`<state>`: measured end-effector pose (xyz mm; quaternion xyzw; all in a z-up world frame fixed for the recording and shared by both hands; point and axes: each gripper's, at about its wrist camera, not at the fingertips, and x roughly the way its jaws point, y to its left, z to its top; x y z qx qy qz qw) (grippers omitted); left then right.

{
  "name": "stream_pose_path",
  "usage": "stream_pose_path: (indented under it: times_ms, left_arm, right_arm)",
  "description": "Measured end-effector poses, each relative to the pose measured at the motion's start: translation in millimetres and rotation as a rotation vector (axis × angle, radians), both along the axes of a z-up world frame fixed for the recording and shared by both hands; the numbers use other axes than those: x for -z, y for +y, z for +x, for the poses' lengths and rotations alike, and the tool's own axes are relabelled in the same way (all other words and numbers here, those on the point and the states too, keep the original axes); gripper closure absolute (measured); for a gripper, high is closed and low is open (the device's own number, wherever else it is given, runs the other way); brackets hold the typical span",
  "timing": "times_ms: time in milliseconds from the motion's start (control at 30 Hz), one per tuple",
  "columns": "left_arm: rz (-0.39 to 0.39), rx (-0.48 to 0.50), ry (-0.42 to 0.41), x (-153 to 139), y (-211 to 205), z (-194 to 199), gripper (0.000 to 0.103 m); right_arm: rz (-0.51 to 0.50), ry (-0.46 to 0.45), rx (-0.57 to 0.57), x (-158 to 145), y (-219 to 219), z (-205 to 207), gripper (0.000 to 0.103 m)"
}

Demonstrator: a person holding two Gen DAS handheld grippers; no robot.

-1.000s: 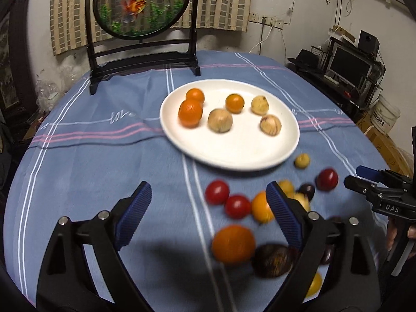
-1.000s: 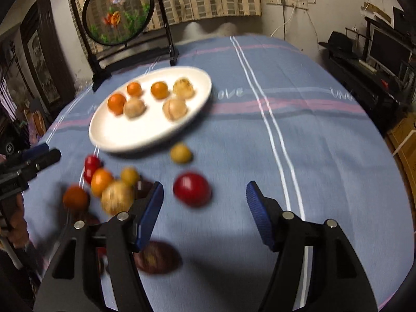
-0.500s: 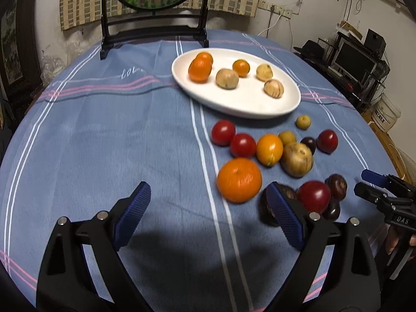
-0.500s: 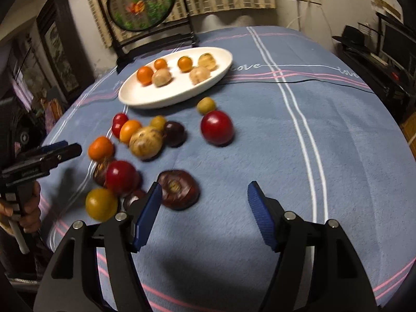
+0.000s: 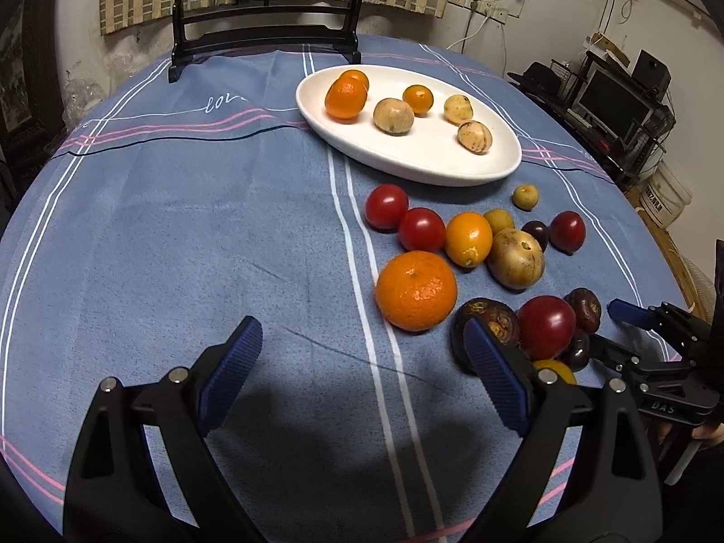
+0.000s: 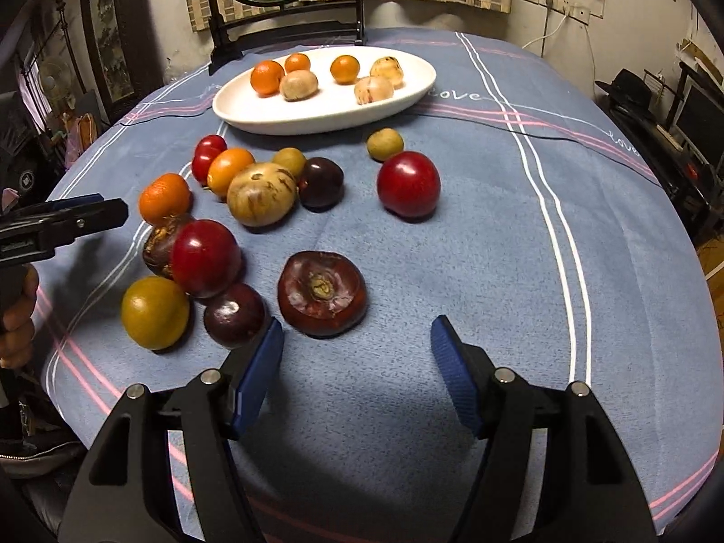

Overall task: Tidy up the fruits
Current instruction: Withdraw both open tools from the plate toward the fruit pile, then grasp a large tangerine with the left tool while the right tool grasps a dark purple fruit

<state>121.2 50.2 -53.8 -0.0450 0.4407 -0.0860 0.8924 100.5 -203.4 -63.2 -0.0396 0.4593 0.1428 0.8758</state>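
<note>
Loose fruit on a blue striped tablecloth (image 5: 190,208), beside a half-filled white oval plate (image 5: 452,172).

The round table stands in a dim room with a fish-picture stand (image 5: 267,27) behind the plate. In the left view the plate's long axis runs diagonally away to the left; in the right view it lies nearly crosswise. Only the right view shows the yellow fruit (image 6: 155,312) whole. Left gripper (image 5: 362,375) hangs wide apart over bare cloth near the big orange (image 5: 416,290); right gripper (image 6: 357,362) stands apart, empty, just before the brown chestnut-like fruit (image 6: 322,292).
</note>
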Motion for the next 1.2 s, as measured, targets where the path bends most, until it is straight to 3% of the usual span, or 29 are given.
stream_pose_path:
  times_ms: [367,400,433,467,800,1133,1200]
  left_arm:
    - [0.003,0.013,0.022,6.5,-5.3,3.2,0.011]
    - [0.004,0.014,0.025,7.1,-5.7,3.9,0.011]
    - [0.004,0.014,0.027,7.5,-6.3,4.5,0.011]
    - [0.004,0.014,0.030,8.0,-6.9,5.3,0.011]
    - [-0.003,0.035,0.030,3.6,-16.7,20.0,0.011]
    - [-0.059,0.006,0.116,20.0,-20.9,42.3,0.012]
    - [-0.049,-0.005,0.113,19.7,-20.1,43.1,0.021]
  right_arm:
    - [-0.015,-0.018,-0.010,1.0,13.4,11.4,0.035]
    - [-0.011,-0.032,-0.027,-0.9,16.1,11.8,0.040]
    - [-0.006,-0.039,-0.049,-2.0,19.4,11.7,0.054]
    - [-0.002,-0.039,-0.061,-2.4,21.6,11.8,0.060]
    - [0.046,-0.036,-0.054,-2.1,15.2,11.7,0.060]
    - [0.061,-0.036,-0.058,-1.2,14.3,12.4,0.060]
    - [0.065,-0.034,-0.059,-1.1,13.9,12.5,0.060]
